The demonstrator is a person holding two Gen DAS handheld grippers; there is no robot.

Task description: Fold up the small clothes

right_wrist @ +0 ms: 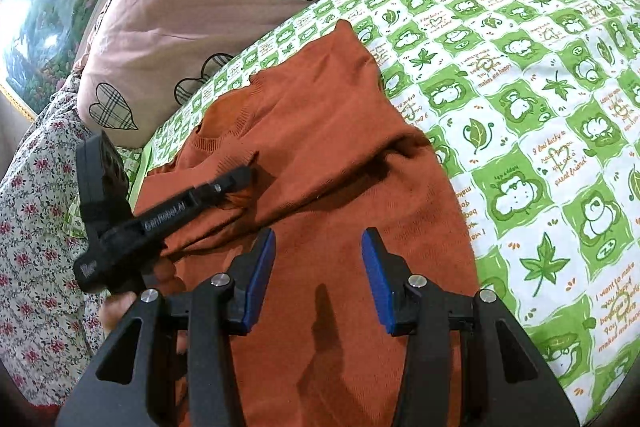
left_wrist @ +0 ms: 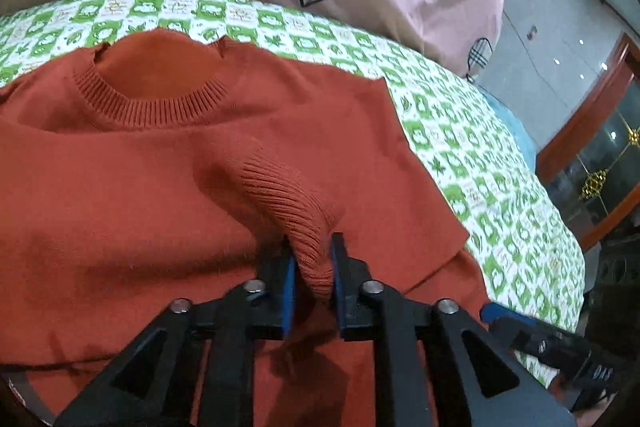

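The left tongs [left_wrist: 313,269] pinch the ribbed cuff [left_wrist: 296,195] of the orange sweater [left_wrist: 120,187], which lies on the green checked sheet [left_wrist: 460,155]; the right tongs [right_wrist: 318,279] hover wide open and empty above its body. The grip looks shallow, so a sharp pull could slip the cuff free or drag the whole sweater askew. The hem and far sleeve are out of frame.

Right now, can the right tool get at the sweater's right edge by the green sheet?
Probably yes: the right tool is open above the orange sweater, and nothing lies between it and that edge.
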